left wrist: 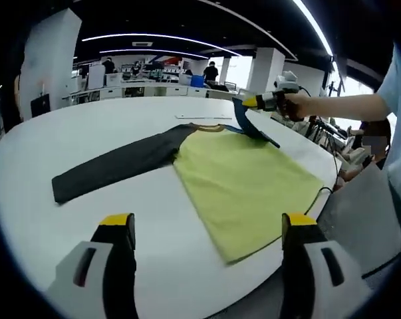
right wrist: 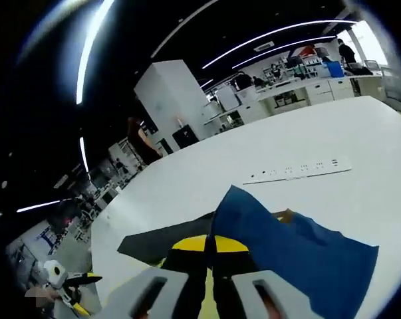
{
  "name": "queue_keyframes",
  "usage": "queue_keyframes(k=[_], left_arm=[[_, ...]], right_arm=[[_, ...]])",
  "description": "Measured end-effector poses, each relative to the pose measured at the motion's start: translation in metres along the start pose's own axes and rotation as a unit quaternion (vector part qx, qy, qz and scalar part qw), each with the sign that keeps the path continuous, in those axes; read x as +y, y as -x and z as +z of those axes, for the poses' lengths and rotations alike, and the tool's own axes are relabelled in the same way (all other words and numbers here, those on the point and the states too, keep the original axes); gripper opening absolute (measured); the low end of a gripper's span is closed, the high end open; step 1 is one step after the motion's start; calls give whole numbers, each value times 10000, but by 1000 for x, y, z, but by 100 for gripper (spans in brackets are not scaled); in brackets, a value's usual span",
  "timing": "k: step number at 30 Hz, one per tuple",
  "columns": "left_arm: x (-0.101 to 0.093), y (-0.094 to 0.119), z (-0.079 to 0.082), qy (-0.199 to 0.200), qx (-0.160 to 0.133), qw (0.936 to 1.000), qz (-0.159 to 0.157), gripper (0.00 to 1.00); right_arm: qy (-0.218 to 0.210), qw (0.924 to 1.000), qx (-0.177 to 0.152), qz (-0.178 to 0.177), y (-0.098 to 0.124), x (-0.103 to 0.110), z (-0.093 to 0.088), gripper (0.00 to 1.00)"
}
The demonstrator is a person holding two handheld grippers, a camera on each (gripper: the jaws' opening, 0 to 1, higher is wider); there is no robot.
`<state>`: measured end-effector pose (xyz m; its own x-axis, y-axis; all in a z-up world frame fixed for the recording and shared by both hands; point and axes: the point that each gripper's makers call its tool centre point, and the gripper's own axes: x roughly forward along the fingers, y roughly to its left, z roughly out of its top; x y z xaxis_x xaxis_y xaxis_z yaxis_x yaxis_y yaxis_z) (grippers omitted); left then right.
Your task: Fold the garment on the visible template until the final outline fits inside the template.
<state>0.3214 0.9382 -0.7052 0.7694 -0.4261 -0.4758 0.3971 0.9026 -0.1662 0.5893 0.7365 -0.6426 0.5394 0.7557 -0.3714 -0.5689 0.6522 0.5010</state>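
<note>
A: While I'm holding the left gripper [left wrist: 207, 229] back over the near table [left wrist: 120, 113] edge, fingers spread wide and carrying nothing, the garment [left wrist: 243, 179] is lying flat ahead of it: yellow-green body in the middle, dark sleeve [left wrist: 114, 166] running out flat to the left.

B: And the other side?

A: I'm pinching the blue sleeve [right wrist: 300, 249] with the right gripper [right wrist: 210, 256], fingers nearly together on the fabric, lifting it off the table. In the left gripper view it's up by the collar, far side.

B: Template?

A: Can't make out its outline. A white strip [right wrist: 300, 171] is sitting beyond the shirt.

B: Next fold?

A: I'm judging the blue sleeve folds inward across the body. The dark sleeve's long axis runs leftward, nearer my left gripper.
</note>
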Motion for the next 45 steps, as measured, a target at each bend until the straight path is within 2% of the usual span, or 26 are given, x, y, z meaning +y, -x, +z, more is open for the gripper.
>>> queue_keyframes(k=[8,10,13,17,18,24,27,36,41,44,45], left_arm=[[3,-2,0,-145,112,9998,-13,87],[4,-1,0,-140,104,9998,2,87],[5,0,1,-114,74,9999,9,86],[5,0,-1,-95,85,9999,17,86],[5,0,-1,-90,89,9999,23,86],[7,1,0,-6,44,10000,83,86],[9,1,-1,47,17,9999,131,85],[14,3,-1,164,-39,9996,216,85],[16,4,-2,186,-34,9996,229,85],[18,3,-2,184,-21,9995,241,85],[17,3,-2,181,-20,9996,238,85]], right_arm=[[118,9994,13,328,-44,44,4,0],[368,9984,144,414,-55,58,-2,0],[522,9968,247,545,-69,77,-8,0],[626,9949,452,652,-84,91,-23,0],[698,9936,572,679,-89,93,-31,0],[856,9888,1063,600,-104,87,-71,0],[889,9875,1194,528,-109,81,-83,0],[715,9875,1311,502,-120,77,-93,0],[762,9868,1353,462,-122,75,-97,0],[948,9850,1372,446,-120,73,-98,0],[944,9850,1371,446,-119,72,-98,3]])
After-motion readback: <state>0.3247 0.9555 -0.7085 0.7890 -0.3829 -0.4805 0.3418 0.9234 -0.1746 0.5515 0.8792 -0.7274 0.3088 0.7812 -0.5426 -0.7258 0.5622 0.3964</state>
